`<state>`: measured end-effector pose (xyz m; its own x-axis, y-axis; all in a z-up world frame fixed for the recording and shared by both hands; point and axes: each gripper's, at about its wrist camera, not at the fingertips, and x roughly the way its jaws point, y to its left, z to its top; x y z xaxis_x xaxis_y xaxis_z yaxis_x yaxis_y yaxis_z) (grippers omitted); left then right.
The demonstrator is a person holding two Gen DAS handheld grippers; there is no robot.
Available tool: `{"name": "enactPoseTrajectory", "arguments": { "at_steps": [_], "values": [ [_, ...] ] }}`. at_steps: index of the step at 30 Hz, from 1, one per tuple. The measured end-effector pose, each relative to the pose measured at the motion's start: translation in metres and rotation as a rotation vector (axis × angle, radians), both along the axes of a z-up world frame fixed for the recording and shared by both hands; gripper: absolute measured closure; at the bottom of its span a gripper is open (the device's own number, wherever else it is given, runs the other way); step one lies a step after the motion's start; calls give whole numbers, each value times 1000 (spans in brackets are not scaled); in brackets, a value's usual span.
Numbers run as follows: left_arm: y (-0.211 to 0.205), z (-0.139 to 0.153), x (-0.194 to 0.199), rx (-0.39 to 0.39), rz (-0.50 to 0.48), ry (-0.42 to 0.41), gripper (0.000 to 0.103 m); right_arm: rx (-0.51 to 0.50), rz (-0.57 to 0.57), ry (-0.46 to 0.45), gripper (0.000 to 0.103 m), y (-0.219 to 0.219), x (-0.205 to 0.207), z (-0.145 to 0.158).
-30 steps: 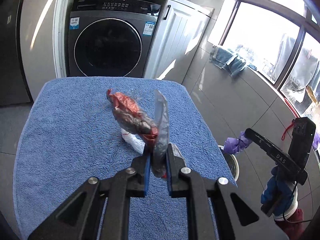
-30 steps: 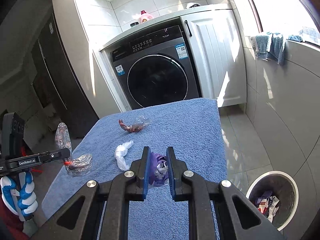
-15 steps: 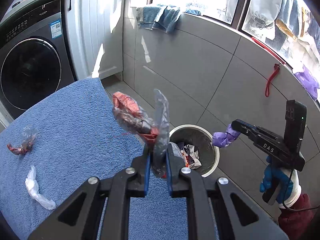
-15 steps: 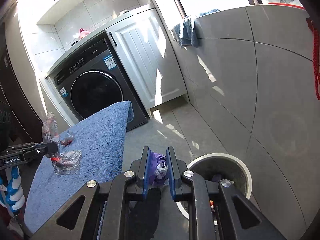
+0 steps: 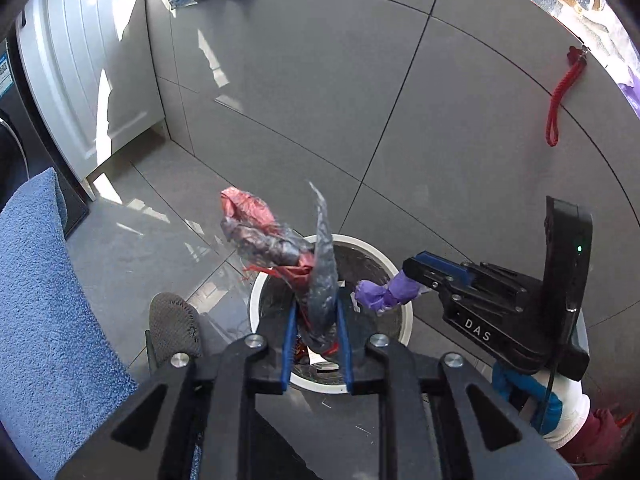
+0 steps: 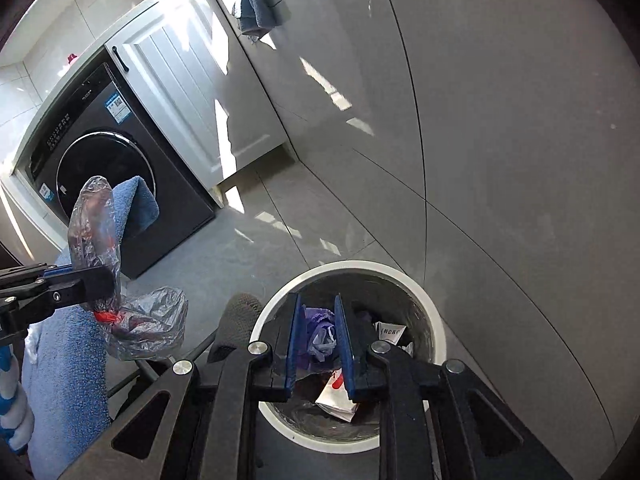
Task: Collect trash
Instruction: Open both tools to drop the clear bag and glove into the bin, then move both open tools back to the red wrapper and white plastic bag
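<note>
Drop-off step. Left tongs (image 5: 316,320) over round white-rimmed trash bin (image 5: 404,320) on floor, jaws opening, crumpled clear-and-red plastic wrapper (image 5: 276,244) between them. Right tongs (image 6: 318,340) clenched on purple crumpled wad (image 6: 320,330), above bin too. Next: let both fall in.

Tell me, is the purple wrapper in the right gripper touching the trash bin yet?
Apart. In the left wrist view the purple wrapper sticks out of the right gripper in mid-air above the trash bin, its end clear of the rim.
</note>
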<state>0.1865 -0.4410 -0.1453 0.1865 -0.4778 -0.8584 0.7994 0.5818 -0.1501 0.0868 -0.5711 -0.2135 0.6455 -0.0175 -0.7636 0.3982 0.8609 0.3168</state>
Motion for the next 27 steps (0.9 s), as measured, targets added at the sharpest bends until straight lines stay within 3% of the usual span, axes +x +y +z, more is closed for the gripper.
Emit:
{"name": "enactPoseTrajectory", "arguments": {
  "at_steps": [2, 4, 10, 14, 17, 27],
  "values": [
    [-7, -8, 2, 1, 1, 10, 67, -5, -5, 19, 82, -2, 2, -5],
    [-10, -12, 2, -8, -1, 25, 64, -14, -12, 31, 70, -4, 1, -8],
    [4, -3, -1, -27, 5, 14, 60, -28, -26, 35, 67, -3, -7, -4],
    [29, 21, -8, -40, 39, -68, 60, -44, -12, 11, 67, 5, -13, 11],
    [63, 43, -15, -41, 93, -180, 60, -82, 17, -12, 67, 21, -17, 29],
    [194, 94, -30, -31, 357, -418, 60, -172, 191, -122, 61, 106, -12, 90]
  ]
}}
